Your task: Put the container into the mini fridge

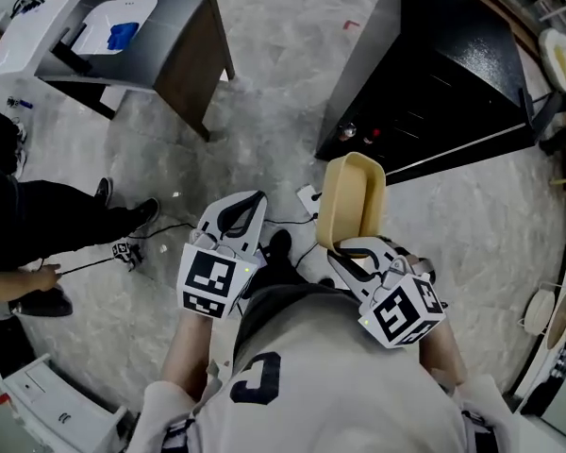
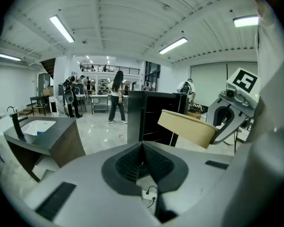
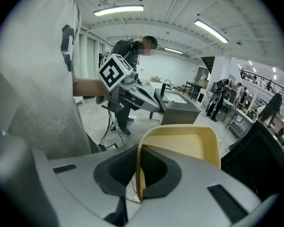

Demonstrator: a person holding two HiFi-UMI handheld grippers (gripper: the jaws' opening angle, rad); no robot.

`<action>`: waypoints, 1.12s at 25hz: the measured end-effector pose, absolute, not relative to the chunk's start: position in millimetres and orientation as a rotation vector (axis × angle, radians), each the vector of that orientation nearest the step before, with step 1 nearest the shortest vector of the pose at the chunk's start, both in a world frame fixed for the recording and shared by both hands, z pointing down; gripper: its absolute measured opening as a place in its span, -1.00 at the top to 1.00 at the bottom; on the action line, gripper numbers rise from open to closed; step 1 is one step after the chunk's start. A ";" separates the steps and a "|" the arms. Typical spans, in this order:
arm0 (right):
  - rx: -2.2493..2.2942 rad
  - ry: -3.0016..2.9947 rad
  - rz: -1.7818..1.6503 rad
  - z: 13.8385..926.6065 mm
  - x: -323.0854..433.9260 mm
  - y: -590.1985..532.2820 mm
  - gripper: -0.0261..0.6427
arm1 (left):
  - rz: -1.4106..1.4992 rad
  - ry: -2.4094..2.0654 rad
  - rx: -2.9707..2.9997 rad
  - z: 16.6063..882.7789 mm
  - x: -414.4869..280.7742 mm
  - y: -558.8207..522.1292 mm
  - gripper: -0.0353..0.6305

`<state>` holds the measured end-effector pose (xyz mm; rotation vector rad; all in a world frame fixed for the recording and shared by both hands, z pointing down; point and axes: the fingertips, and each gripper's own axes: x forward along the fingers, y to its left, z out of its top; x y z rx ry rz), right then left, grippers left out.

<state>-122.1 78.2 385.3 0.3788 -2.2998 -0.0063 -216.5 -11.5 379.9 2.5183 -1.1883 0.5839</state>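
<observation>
Two hand-held grippers sit out in front of the person's light-grey shirt in the head view, both clear of the pale marbled floor. Right gripper: its fingers are clamped on one wall of the beige rectangular plastic container, w/ the rim pinched btwn the pads. The container hangs in the air, tilted rather than level, and its open inside shows in the right gripper view. It is near the closest lower corner of the black box-shaped mini fridge, which stands on the floor toward the top right of the head view; whether the two touch can't be told.

Left gripper: its fingers are pressed together w/ nothing btwn them. It is held just beside the right gripper, on the side away from the fridge.

Other items: a white power strip w/ a cable lies on the floor btwn the two grippers. A dark-grey table w/ a white sink basin stands at top left, well apart from the fridge, and something blue lies in the basin. Another person in dark clothes is at the left edge.
</observation>
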 end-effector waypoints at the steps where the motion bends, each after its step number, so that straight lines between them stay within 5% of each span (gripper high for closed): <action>1: 0.390 -2.291 -0.005 385.3 -123.9 73.0 0.83 | 0.576 -1.164 2.521 379.8 -217.4 -16.3 0.73; 13: 0.527 -2.185 0.014 390.7 -76.8 31.7 0.83 | 0.611 -0.960 2.629 385.4 -159.7 -55.3 0.73; 28: 0.278 -2.264 -0.191 392.9 59.7 -17.7 0.83 | 0.718 -1.364 2.406 369.5 -57.7 -89.0 0.73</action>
